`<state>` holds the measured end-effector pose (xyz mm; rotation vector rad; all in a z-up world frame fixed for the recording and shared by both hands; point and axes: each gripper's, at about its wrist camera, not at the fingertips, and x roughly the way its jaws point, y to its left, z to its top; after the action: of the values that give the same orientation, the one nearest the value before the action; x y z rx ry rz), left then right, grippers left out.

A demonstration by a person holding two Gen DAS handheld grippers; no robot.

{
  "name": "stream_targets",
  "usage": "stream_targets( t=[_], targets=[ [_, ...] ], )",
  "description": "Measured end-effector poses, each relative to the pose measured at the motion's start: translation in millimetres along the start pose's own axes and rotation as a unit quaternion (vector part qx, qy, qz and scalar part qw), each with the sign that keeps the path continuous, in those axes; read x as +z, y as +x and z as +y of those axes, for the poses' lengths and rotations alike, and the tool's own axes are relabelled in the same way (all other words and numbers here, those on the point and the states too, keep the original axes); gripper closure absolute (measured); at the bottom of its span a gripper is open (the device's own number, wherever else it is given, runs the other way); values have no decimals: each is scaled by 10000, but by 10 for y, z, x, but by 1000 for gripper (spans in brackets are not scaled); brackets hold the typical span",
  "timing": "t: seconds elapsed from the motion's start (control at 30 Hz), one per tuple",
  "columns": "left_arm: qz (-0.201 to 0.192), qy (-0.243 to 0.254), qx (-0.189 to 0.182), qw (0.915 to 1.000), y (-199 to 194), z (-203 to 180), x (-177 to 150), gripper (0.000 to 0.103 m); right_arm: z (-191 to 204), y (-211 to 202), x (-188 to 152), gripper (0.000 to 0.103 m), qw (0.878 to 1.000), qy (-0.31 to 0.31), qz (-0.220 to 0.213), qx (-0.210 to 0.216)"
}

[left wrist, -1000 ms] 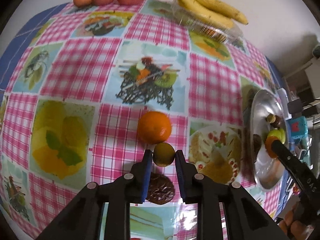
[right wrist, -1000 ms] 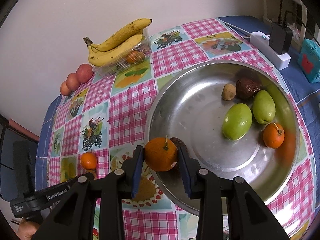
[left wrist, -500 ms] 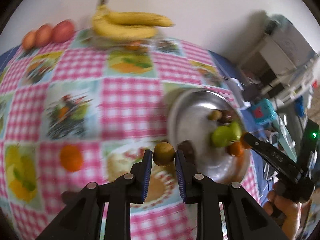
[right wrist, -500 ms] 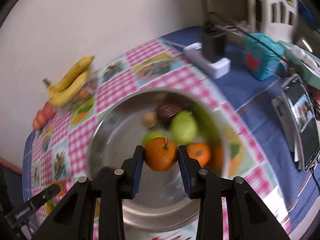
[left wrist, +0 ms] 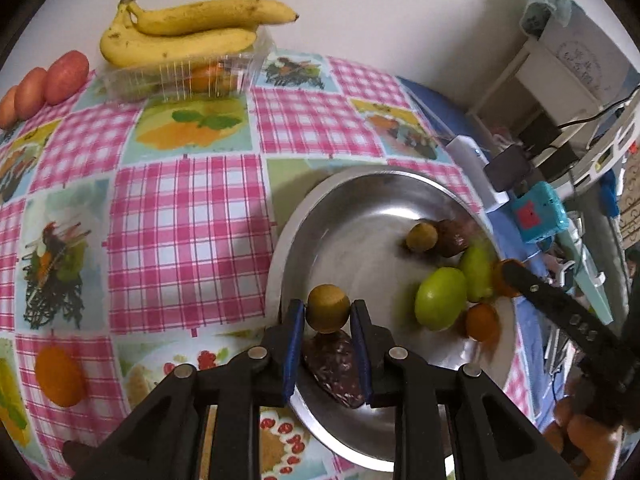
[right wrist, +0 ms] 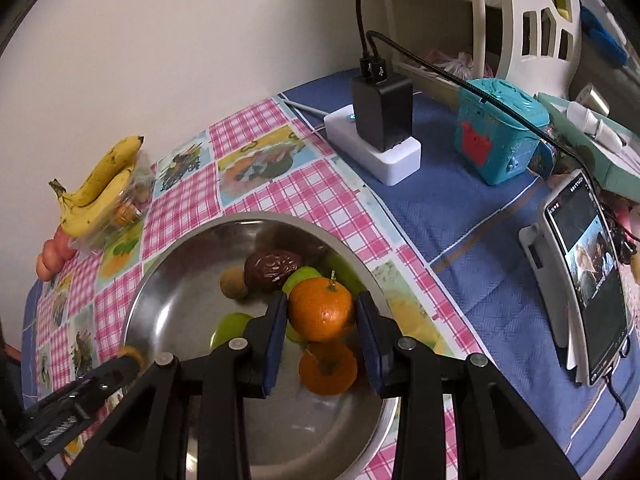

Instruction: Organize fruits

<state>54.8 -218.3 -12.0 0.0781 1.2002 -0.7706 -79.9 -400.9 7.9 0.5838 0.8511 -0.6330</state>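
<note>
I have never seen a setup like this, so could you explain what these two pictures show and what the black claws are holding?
No robot here: a person holds a claw in each hand, and a camera on each looks along its fingers. The left claw is shut on a small brownish-green fruit; the right claw is shut on an orange. Both are above a metal bowl that already holds fruit. On the checked tablecloth are bananas and another orange.

Pink-checked cloth (left wrist: 188, 216) with fruit pictures; yellow bananas (left wrist: 180, 36); silver bowl (left wrist: 360, 200); orange tangerine (right wrist: 322, 308); teal box (right wrist: 496, 136).
</note>
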Motion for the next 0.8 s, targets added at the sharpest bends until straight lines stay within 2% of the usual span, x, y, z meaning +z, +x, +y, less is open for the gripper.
stream_targets(
  t=[0.43,0.8],
  targets=[
    [102,-141,-100,9998,-26,42,2,77,95,13,-12,66,9997,-86,8,210],
    [-100,-383,-28,9992,-415,204,-158,76,56,-16,-71,63,9996,22,131,265]
  ],
)
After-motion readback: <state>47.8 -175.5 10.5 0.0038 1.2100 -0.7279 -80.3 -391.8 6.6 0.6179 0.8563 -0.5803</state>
